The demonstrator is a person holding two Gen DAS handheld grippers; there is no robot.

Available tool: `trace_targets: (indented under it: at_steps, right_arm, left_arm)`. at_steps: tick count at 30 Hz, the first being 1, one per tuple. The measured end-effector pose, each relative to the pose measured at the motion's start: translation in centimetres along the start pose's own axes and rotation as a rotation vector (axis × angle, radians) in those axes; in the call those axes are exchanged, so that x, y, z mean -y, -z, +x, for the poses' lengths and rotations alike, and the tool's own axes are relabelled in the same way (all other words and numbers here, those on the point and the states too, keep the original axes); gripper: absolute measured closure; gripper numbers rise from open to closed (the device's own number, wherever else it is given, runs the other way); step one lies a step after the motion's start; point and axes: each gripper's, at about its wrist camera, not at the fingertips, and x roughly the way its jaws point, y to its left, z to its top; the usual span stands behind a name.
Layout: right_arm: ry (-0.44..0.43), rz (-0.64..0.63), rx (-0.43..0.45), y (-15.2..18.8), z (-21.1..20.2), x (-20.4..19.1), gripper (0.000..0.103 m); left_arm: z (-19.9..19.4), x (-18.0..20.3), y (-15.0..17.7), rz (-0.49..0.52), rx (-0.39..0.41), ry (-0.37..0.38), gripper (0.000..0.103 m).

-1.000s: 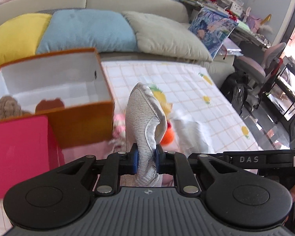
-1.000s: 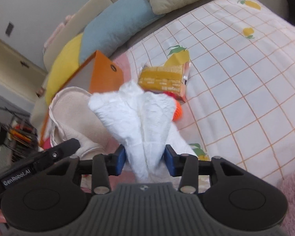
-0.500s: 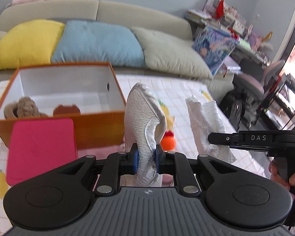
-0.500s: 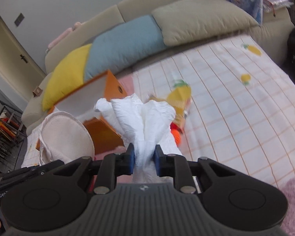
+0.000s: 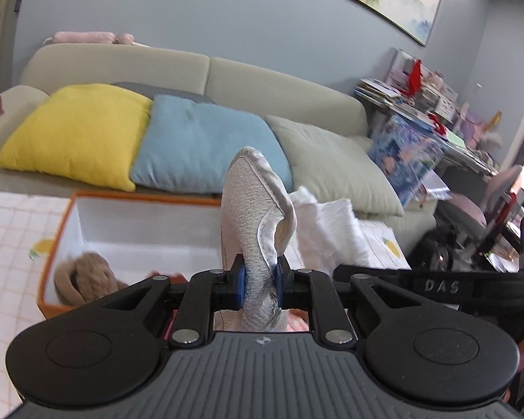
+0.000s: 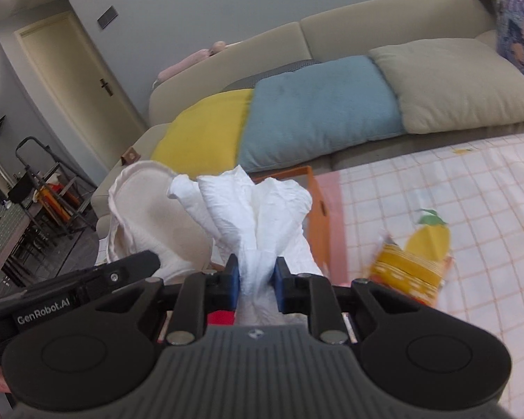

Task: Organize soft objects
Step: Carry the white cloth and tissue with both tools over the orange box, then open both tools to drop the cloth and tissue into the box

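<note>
My left gripper (image 5: 260, 281) is shut on the heel end of a grey-white soft slipper (image 5: 255, 209), which stands upright above an orange box (image 5: 57, 230). The box has a white inside and holds a brown plush toy (image 5: 80, 279). To the slipper's right hangs a crumpled white cloth (image 5: 328, 230). In the right wrist view my right gripper (image 6: 256, 281) is shut on that white cloth (image 6: 258, 216), bunched between the blue pads. The slipper (image 6: 146, 220) shows just left of it, and the orange box's corner (image 6: 318, 216) sits behind the cloth.
A yellow snack packet (image 6: 405, 269) lies on the checked fruit-print sheet (image 6: 436, 181). Yellow (image 5: 77, 132), blue (image 5: 206, 143) and beige (image 5: 335, 160) cushions line the sofa behind the box. A cluttered desk (image 5: 429, 104) and a chair (image 5: 471, 206) stand at the right.
Both grippers have risen with their loads; the box and sheet sit lower in view. The right jaws closed from a loose hold to a tight pinch on the white cloth.
</note>
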Motion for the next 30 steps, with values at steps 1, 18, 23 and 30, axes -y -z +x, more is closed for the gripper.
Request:
trace_targets:
  at_steps: [1,18,23,30]
  right_arm:
    - [-0.016,-0.004,-0.006,-0.4,0.7,-0.4,0.085]
    - [0.131,-0.091,-0.223,-3.2,14.6,-1.1,0.084]
    - [0.195,-0.135,-0.336,-2.8,18.0,-0.6,0.084]
    - [0.25,-0.255,-0.425,-2.0,20.4,-0.8,0.081]
  left_arm:
    - [0.3,-0.4,-0.4,-0.001,0.0,-0.005,0.085]
    - [11.9,-6.3,-1.9,-0.099,-0.251,-0.063,0.085]
    - [14.9,-7.0,-0.8,-0.093,-0.331,-0.081,0.084]
    - [16.9,-7.8,-0.1,-0.08,-0.398,-0.077,0.08]
